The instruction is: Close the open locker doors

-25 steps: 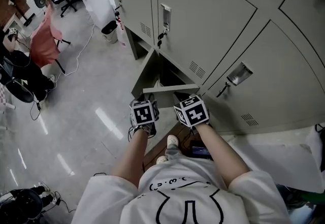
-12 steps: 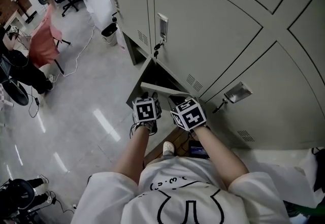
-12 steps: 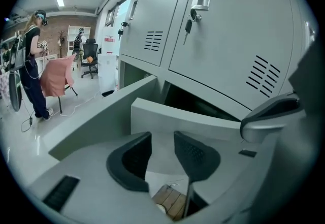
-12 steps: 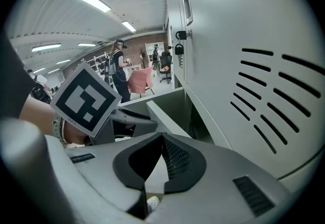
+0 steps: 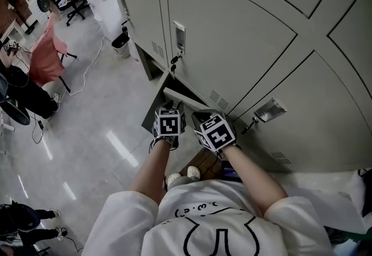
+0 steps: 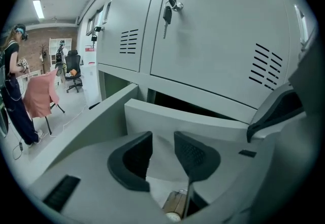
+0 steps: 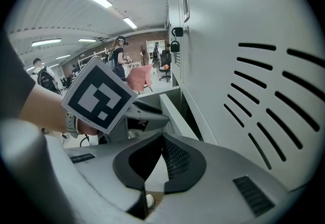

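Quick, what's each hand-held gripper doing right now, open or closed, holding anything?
Left hand-held gripper: open, gripping nothing, by the open locker door.
Right hand-held gripper: closed, empty.

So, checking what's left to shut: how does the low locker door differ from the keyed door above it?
The low door stands ajar, swung outward; the keyed door sits flush. The keyed door shows its face, with key and louvres; the low door shows mostly its top edge. Both are grey metal.

Matt painted-metal locker doors [image 5: 232, 34], glossy floor [image 5: 87, 150] (reflecting lights), cloth shirt [image 5: 203, 226]
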